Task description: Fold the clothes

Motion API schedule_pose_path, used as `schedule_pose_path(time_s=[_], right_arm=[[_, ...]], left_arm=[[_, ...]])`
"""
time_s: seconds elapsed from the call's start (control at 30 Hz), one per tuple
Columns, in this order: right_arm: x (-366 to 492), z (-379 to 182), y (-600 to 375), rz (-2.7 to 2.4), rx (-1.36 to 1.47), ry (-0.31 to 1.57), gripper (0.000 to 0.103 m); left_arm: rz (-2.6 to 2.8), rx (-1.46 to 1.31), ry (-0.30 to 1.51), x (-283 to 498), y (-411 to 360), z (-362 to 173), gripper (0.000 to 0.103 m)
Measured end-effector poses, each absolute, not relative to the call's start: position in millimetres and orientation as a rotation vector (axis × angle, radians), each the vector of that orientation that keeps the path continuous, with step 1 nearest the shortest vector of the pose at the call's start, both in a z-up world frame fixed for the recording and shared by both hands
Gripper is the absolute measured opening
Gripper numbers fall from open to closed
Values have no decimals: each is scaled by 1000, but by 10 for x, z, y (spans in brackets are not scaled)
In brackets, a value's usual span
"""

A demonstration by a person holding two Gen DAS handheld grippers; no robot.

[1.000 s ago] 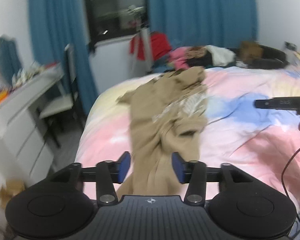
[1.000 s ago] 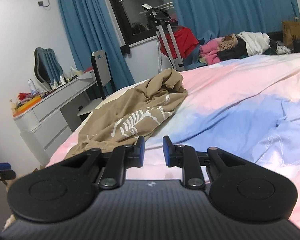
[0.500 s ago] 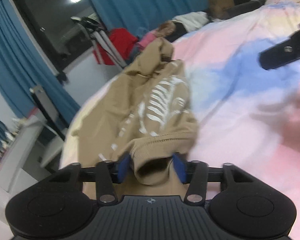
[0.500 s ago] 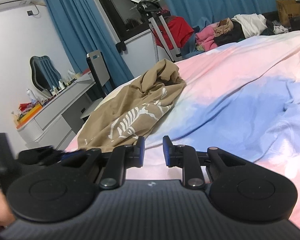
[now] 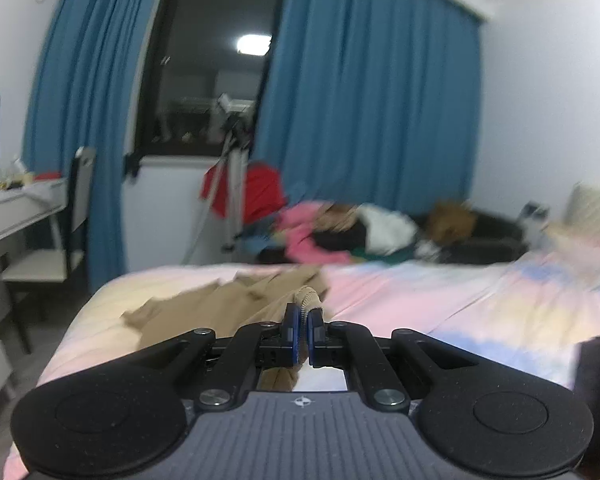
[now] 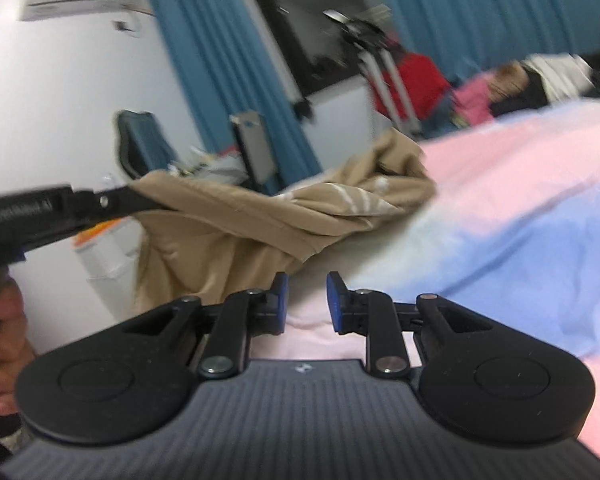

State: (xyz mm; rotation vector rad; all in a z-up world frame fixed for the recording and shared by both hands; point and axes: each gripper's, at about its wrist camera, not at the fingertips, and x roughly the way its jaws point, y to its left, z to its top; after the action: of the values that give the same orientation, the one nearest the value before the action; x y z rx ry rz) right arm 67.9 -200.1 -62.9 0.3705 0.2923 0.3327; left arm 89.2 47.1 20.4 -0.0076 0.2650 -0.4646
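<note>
Tan fabric of a shirt (image 5: 228, 304) is pinched between the pressed-together blue pads of the left gripper (image 5: 302, 330), low in the middle of the left wrist view; a ribbed edge of the cloth curls up just above the fingertips. The rest of the shirt trails away to the left across the bed cover (image 5: 440, 300), which is pink, yellow and blue.

In the right wrist view the same shirt (image 6: 260, 224) hangs lifted at the left of the frame, held up by the left gripper (image 6: 132, 200), and slopes down to the cover (image 6: 520, 208) at center. White print shows on its folds. The right gripper (image 6: 307, 300) sits at lower center with its jaws spread and nothing between them, close below the cloth's drooping edge. A heap of clothes (image 5: 340, 232) lies beyond the bed, under blue curtains (image 5: 372, 100).
</note>
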Motion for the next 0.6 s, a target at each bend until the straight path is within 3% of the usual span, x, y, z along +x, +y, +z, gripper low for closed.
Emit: schedule_pose_path(time_s=[0.07, 0.2, 0.4, 0.6], right_arm=[[626, -591, -1963, 357, 359, 257, 32], [423, -460, -1896, 399, 348, 166, 57], [218, -302, -1817, 507, 416, 97, 60], [466, -321, -1802, 520, 472, 159, 60]], left_arm=[[-506, -29, 210, 671, 509, 328, 4], [-597, -120, 153, 284, 642, 493, 4], [-597, -103, 173, 123, 674, 414, 4], [-576, -103, 250, 330, 702, 261, 4]])
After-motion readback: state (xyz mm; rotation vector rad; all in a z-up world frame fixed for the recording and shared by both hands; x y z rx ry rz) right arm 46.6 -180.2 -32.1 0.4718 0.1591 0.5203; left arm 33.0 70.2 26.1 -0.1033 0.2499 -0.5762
